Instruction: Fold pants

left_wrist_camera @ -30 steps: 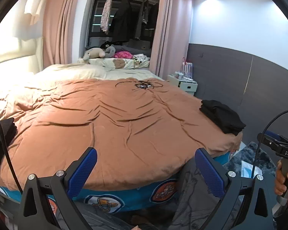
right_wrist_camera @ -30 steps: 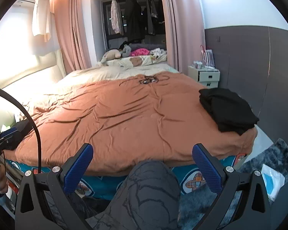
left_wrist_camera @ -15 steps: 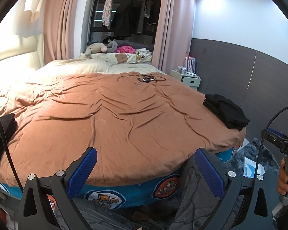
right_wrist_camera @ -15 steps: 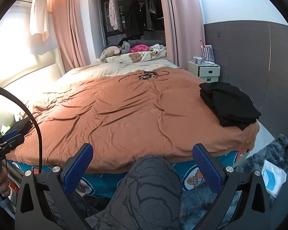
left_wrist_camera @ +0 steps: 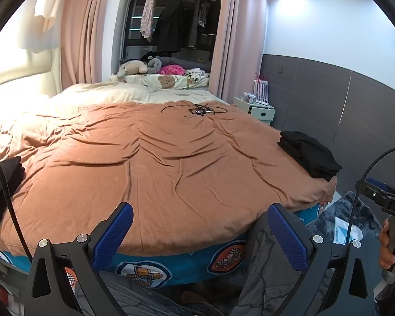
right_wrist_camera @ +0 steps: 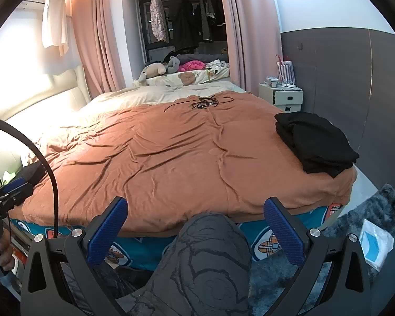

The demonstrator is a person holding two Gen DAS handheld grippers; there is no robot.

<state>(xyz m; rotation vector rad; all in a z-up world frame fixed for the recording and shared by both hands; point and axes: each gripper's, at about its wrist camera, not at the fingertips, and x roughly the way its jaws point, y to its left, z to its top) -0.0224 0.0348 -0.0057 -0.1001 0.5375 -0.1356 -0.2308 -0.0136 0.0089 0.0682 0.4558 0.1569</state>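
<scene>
Left wrist view: I held the left gripper (left_wrist_camera: 200, 233) spread wide, empty; right gripper (right_wrist_camera: 197, 227) likewise; folded black pants (left_wrist_camera: 309, 154) lay right of centre on the rumpled orange-brown blanket (left_wrist_camera: 155, 163).

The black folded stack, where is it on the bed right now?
The black folded stack lies at the right edge of the brown blanket, near the bed's front right corner, just this side of the white nightstand. The left wrist view shows it far right too.

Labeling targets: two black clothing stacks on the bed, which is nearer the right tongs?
The black folded stack at the bed's right edge; the other black pile sits at the left edge.
</scene>
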